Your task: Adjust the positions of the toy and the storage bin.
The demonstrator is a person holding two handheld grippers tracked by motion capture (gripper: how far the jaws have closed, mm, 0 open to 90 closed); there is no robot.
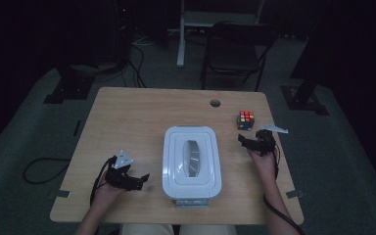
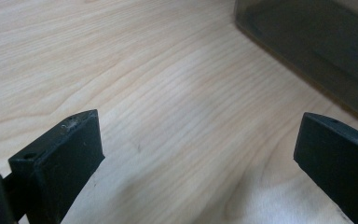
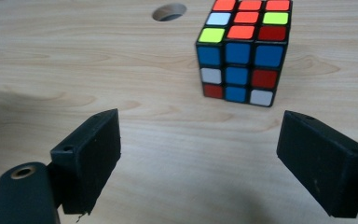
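Light wooden table (image 1: 127,112): rectangular, rounded corners, pale grain.
Round cable hole (image 1: 215,103): in the tabletop near the far edge, right of centre.
Grey tape tabs, left (image 1: 62,194) and right (image 1: 293,194): at the near side edges of the table.
Dark folding chair (image 1: 235,49): beyond the table's far edge, seat facing the table.
White upright frame (image 1: 181,34): just left of the chair, foot on the floor.
Black stand bases, left (image 1: 68,88) and right (image 1: 306,95): on the floor off the far corners.
Black cable loop (image 1: 41,171): on the floor left of the table.
Grey-green carpet (image 1: 24,127): dim throughout.
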